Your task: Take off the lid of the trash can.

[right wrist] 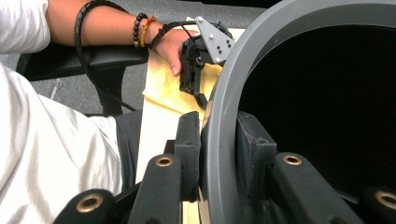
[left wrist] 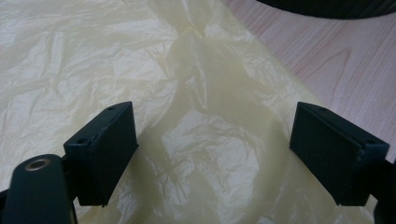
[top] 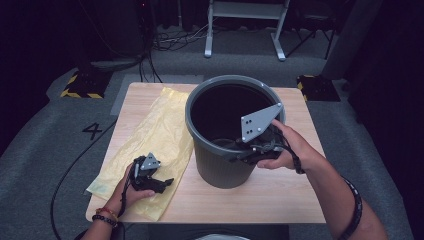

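High view: a grey plastic waste bin (top: pixel 220 165) stands upright on the wooden tabletop (top: pixel 280 195), the right gripper (top: pixel 250 150) is set over its near rim, and the left gripper (top: pixel 162 181) rests on a yellow plastic bag (top: pixel 160 130) lying flat just left of the bin. Left gripper view: the fingers (left wrist: pixel 105 149) stand wide apart above the crumpled bag (left wrist: pixel 201 93), gripping nothing. Right gripper view: the fingers (right wrist: pixel 189 149) clamp the bin rim (right wrist: pixel 219 140), one outside the wall and one inside.
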### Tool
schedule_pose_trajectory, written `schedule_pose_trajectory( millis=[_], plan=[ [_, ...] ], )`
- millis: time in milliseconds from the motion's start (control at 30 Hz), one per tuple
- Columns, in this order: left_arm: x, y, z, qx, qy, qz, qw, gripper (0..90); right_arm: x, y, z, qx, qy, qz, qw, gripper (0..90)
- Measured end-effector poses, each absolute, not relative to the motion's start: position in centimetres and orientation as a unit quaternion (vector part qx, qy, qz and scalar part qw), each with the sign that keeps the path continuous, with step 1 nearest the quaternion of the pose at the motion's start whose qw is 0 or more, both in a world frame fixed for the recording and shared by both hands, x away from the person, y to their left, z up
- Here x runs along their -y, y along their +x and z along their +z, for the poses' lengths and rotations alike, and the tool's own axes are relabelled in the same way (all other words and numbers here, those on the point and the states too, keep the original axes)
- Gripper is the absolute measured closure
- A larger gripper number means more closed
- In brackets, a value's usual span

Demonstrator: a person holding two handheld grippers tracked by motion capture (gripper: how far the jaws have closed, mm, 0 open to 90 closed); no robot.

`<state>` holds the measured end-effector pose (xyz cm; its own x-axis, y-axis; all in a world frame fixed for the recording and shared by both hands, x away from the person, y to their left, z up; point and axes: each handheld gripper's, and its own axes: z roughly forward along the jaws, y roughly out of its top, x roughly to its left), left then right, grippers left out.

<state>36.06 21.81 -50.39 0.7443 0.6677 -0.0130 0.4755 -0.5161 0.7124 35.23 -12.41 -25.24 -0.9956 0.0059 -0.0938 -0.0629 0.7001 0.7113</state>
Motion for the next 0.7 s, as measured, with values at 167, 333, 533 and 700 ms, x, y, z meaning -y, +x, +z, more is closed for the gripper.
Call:
schedule_pose_trajectory(
  millis=[167,333,533,700],
  plan=[
    [-21.81,36.06,-50.38,-0.332,0.861,0.132,0.363,14.7,12.58,35.33,-25.15,-0.916,-0.014,0.398,0.046,72.2],
    [-21.80,36.05,-50.39,-0.332,0.860,0.132,0.363,14.7,12.65,35.41,-25.08,-0.913,-0.006,0.405,0.043,72.1],
    [-21.81,36.06,-50.38,-0.332,0.861,0.132,0.363,14.7,12.43,35.01,-24.88,-0.921,-0.014,0.386,0.051,72.4],
    [-21.81,36.06,-50.38,-0.332,0.861,0.133,0.363,14.7,12.41,34.86,-24.58,-0.924,-0.015,0.377,0.058,73.0]
  ],
)
